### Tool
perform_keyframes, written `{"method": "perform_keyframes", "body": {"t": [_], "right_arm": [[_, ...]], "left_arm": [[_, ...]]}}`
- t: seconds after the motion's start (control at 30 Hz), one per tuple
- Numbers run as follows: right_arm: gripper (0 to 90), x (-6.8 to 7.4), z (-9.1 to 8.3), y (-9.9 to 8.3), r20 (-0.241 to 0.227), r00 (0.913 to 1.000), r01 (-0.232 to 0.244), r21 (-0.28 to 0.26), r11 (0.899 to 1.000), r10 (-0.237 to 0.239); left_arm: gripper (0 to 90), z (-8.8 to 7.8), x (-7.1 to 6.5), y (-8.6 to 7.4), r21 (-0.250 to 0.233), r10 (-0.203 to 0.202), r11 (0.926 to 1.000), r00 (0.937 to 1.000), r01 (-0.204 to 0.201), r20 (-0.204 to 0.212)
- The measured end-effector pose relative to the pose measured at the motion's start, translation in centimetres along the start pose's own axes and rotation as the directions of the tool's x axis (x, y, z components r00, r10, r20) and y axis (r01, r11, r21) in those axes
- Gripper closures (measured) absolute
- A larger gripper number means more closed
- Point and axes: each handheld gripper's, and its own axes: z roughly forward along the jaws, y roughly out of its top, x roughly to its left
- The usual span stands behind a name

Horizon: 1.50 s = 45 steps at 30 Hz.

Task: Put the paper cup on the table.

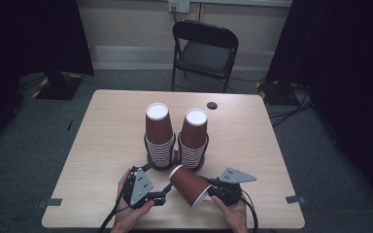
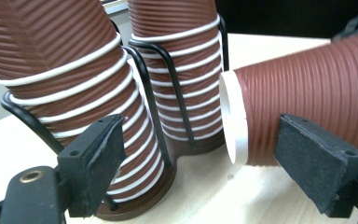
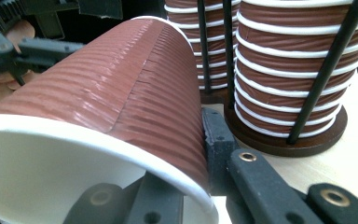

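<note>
A lone brown ribbed paper cup point(image 1: 190, 185) lies tilted on its side near the table's front edge, its open white rim toward the right hand. My right gripper point(image 1: 211, 190) is shut on that rim; in the right gripper view one jaw sits inside the cup point(image 3: 121, 93) and the other outside its wall, the right gripper point(image 3: 186, 182) pinching between. My left gripper point(image 1: 162, 195) stands open just left of the cup's closed base. In the left gripper view the cup point(image 2: 307, 88) points its white base between the spread jaws of the left gripper point(image 2: 205, 172), without touching them.
Two stacks of upturned brown cups point(image 1: 158, 136) point(image 1: 193, 138) stand in a black wire holder on a dark wooden base point(image 2: 144, 191), right behind both grippers. A black folding chair point(image 1: 204, 51) stands beyond the table. A small dark disc point(image 1: 212, 105) lies at the far table edge.
</note>
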Motion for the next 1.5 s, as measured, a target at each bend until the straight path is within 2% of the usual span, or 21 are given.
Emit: {"method": "perform_keyframes", "body": {"t": [0.17,0.27,0.37,0.43,0.57,0.7,0.83,1.0,1.07,1.1,1.17,1.23,1.3,1.33,1.43,1.5], "right_arm": [[85.8,-0.4,-0.1,0.4,-0.009,0.9997,-0.021,0.023,1.000,0.021],[85.8,-0.8,-0.1,0.7,-0.018,0.9994,-0.030,0.036,0.999,0.030],[85.7,-1.0,-0.2,1.1,-0.026,0.9989,-0.036,0.051,0.998,0.038],[85.8,-1.0,-0.2,1.3,-0.031,0.9984,-0.044,0.060,0.997,0.046],[85.7,-1.2,-0.2,1.8,-0.041,0.9975,-0.054,0.068,0.996,0.057],[85.7,-1.3,-0.1,2.2,-0.057,0.9954,-0.072,0.087,0.994,0.077],[85.7,-1.4,0.0,2.7,-0.067,0.9932,-0.088,0.108,0.990,0.095],[85.8,-1.2,0.3,3.1,-0.071,0.9930,-0.083,0.157,0.984,0.095],[85.8,-1.2,0.4,3.1,-0.066,0.9930,-0.086,0.168,0.982,0.098],[85.8,-1.2,0.4,3.2,-0.064,0.9928,-0.088,0.170,0.982,0.101],[85.8,-1.1,0.5,3.2,-0.069,0.9921,-0.091,0.177,0.980,0.105],[85.8,-1.0,0.5,3.4,-0.068,0.9922,-0.090,0.192,0.977,0.104],[85.8,-1.0,0.6,3.5,-0.071,0.9916,-0.092,0.197,0.976,0.108],[85.8,-1.0,0.7,3.7,-0.076,0.9909,-0.094,0.202,0.975,0.111],[85.8,-0.9,0.9,4.0,-0.078,0.9899,-0.099,0.214,0.972,0.118],[85.8,-0.9,1.1,4.2,-0.077,0.9904,-0.095,0.222,0.970,0.115]], "left_arm": [[15.9,0.1,-0.7,-0.1,0.002,0.056,0.9984,0.9984,-0.056,0.006],[15.7,-0.1,-0.9,0.1,-0.009,0.057,0.9984,0.9976,-0.057,0.039],[15.7,-0.1,-1.4,0.3,0.002,0.129,0.9916,0.9913,-0.129,0.022],[15.7,0.1,-1.7,0.1,0.008,0.163,0.9866,0.9865,-0.163,0.019],[15.9,0.6,-2.5,-0.3,0.009,0.193,0.9812,0.9811,-0.193,0.019],[15.8,1.0,-3.0,-0.4,0.015,0.245,0.9694,0.9695,-0.245,-0.003],[15.5,1.3,-3.6,-0.5,0.021,0.298,0.9545,0.9544,-0.297,-0.018],[14.6,1.4,-4.1,-0.6,0.026,0.332,0.9433,0.9431,-0.331,-0.026],[14.3,1.6,-4.3,-0.6,0.028,0.353,0.9354,0.9347,-0.352,-0.038],[13.4,1.6,-4.3,-0.6,0.033,0.358,0.9336,0.9327,-0.357,-0.044],[12.6,1.7,-4.6,-0.6,0.043,0.387,0.9219,0.9207,-0.385,-0.051],[11.3,1.7,-4.7,-0.6,0.048,0.394,0.9187,0.9170,-0.392,-0.059],[10.2,1.8,-4.7,-0.5,0.051,0.408,0.9130,0.9107,-0.405,-0.067],[9.3,1.8,-4.7,-0.5,0.053,0.407,0.9133,0.9109,-0.404,-0.069],[7.4,1.9,-4.6,-0.3,0.060,0.423,0.9059,0.9027,-0.419,-0.079],[6.6,2.1,-4.7,-0.3,0.057,0.425,0.9049,0.9012,-0.422,-0.083]]}}
